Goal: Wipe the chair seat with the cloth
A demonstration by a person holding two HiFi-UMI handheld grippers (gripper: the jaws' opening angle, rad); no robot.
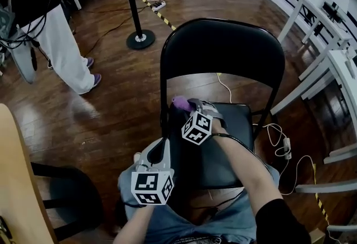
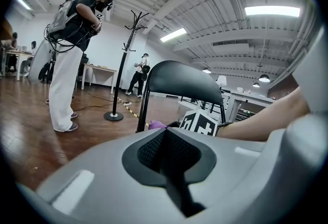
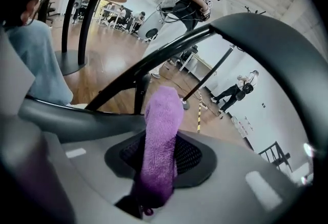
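Note:
The black folding chair stands in front of me, its seat (image 1: 231, 148) dark and its curved back (image 1: 223, 47) behind. My right gripper (image 1: 187, 106) hovers over the seat's back left corner, shut on a purple cloth (image 1: 179, 103). In the right gripper view the cloth (image 3: 161, 141) stands up from between the closed jaws, with the chair's back (image 3: 277, 64) arching above. My left gripper (image 1: 161, 147) is at the seat's left edge, shut with nothing in it. The left gripper view looks past its closed pads (image 2: 154, 151) to the chair back (image 2: 179, 79) and the cloth (image 2: 156, 124).
A person in white trousers (image 1: 67, 53) stands at the left. A coat stand's base (image 1: 140, 39) is behind the chair. White tables (image 1: 334, 64) line the right side, a white cable (image 1: 278, 138) lies on the floor, and a wooden tabletop (image 1: 17, 181) is at my left.

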